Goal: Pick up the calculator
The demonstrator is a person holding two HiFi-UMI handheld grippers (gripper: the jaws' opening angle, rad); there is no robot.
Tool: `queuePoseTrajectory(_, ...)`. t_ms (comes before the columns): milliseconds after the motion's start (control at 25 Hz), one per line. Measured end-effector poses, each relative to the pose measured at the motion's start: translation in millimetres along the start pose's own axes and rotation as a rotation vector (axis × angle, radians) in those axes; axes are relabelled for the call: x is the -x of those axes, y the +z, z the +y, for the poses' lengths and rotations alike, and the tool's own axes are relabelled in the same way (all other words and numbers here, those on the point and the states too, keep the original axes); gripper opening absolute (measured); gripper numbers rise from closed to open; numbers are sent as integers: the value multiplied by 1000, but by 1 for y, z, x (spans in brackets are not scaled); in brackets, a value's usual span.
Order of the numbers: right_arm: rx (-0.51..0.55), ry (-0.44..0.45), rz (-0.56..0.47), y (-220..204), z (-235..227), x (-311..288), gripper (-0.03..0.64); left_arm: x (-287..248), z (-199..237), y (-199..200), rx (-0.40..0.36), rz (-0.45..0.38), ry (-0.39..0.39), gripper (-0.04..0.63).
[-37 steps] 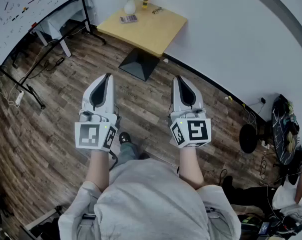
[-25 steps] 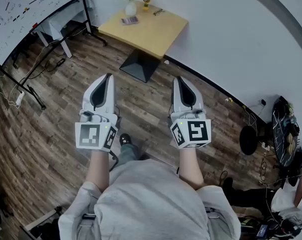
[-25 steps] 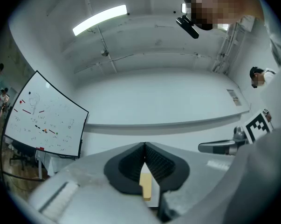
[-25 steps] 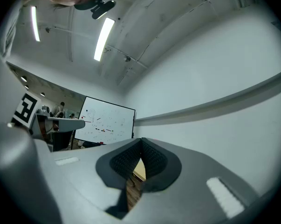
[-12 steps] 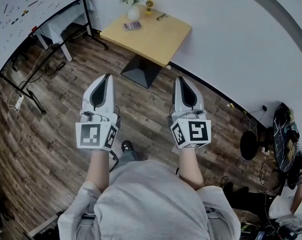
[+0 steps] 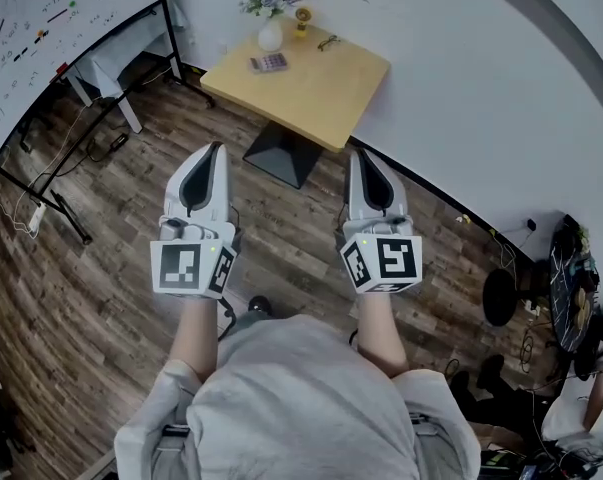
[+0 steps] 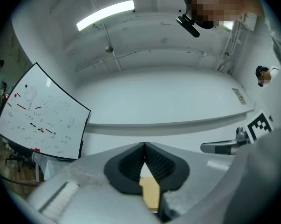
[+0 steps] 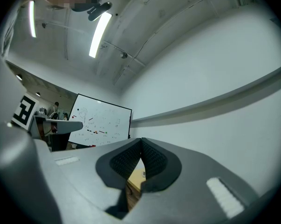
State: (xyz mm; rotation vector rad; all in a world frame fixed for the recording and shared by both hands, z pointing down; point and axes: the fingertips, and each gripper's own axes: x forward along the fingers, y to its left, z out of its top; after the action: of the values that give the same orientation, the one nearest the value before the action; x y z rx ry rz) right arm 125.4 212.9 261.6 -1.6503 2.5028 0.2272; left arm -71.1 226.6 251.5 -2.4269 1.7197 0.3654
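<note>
A small grey calculator (image 6: 268, 63) lies on a square wooden table (image 6: 321, 83) at the top of the head view, near a white vase of flowers (image 6: 270, 34). My left gripper (image 6: 214, 152) and right gripper (image 6: 362, 158) are held side by side over the wood floor, well short of the table, both shut and holding nothing. In the left gripper view the left gripper (image 7: 144, 144) has its tips together, with a sliver of the table (image 7: 150, 193) seen below them. The right gripper (image 8: 140, 140) shows the same in its own view.
A whiteboard on a wheeled stand (image 6: 41, 28) is at the upper left, with cables on the floor (image 6: 41, 193). A curved white wall (image 6: 481, 98) runs behind the table. The table's black base (image 6: 286, 156) sits on the floor. A small yellow ornament (image 6: 302, 16) and glasses (image 6: 327, 42) lie on the table.
The table and calculator have slid lower and closer in the head view as I walk toward them. Both grippers stay shut and side by side.
</note>
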Motion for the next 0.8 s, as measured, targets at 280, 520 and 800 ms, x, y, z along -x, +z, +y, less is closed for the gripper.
queuePoseTrajectory(280,-3,-27,-10,-6,4,-33,0,-23,27,-6,-3,-3,-24,5)
queuePoseTrajectory(520,4,-23,-7,-13,17,-48,0,-26,49,-12,7,0,-18,5)
queuePoseTrajectory(800,-2,-25,6,-19,18,-65,0,-35,63,-14,11,1,-17,5)
